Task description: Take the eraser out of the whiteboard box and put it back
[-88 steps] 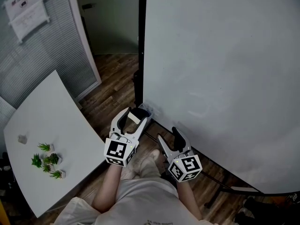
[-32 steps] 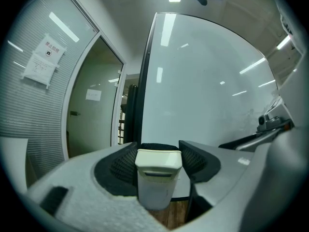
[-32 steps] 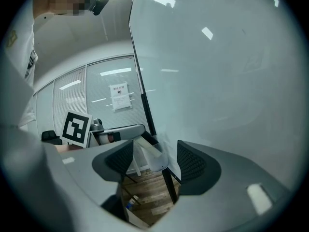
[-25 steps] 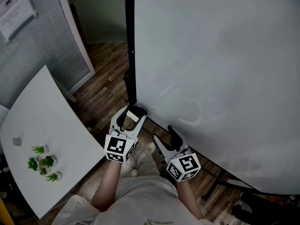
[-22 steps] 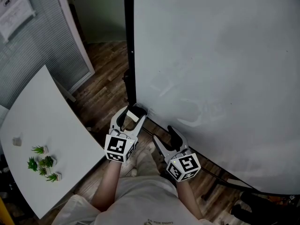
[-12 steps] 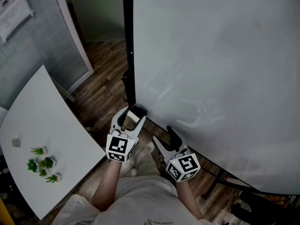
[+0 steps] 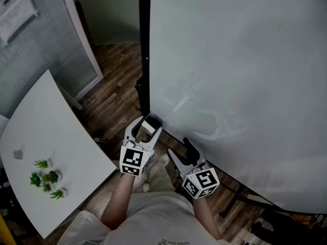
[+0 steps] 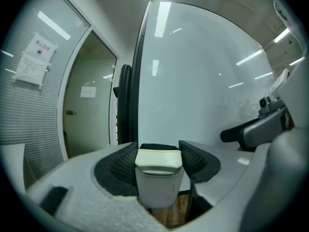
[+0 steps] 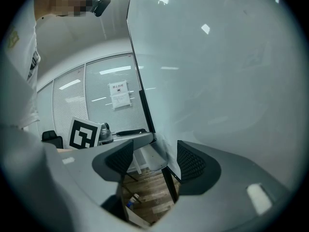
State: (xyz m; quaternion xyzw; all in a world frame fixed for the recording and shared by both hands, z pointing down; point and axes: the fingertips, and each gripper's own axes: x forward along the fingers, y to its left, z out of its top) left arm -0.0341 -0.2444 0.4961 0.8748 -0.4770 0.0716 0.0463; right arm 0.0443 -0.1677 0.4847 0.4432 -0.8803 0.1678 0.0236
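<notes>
The left claw [image 8: 159,152] clamps the eraser [image 8: 158,182], seemingly lifted from the whiteboard box [image 9: 147,155]; returning it remains, while the right claw [image 9: 155,162] stands open and empty.

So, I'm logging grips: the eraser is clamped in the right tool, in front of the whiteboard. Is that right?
No: the eraser is clamped in the left tool, in front of the whiteboard; the left gripper view shows it. The right tool is empty.

Office meeting room: large whiteboard [image 7: 240,75], white table [image 7: 51,126], blinds-covered partition [image 7: 38,52], posted notice [image 7: 18,14], wood floor [image 7: 115,93].
</notes>
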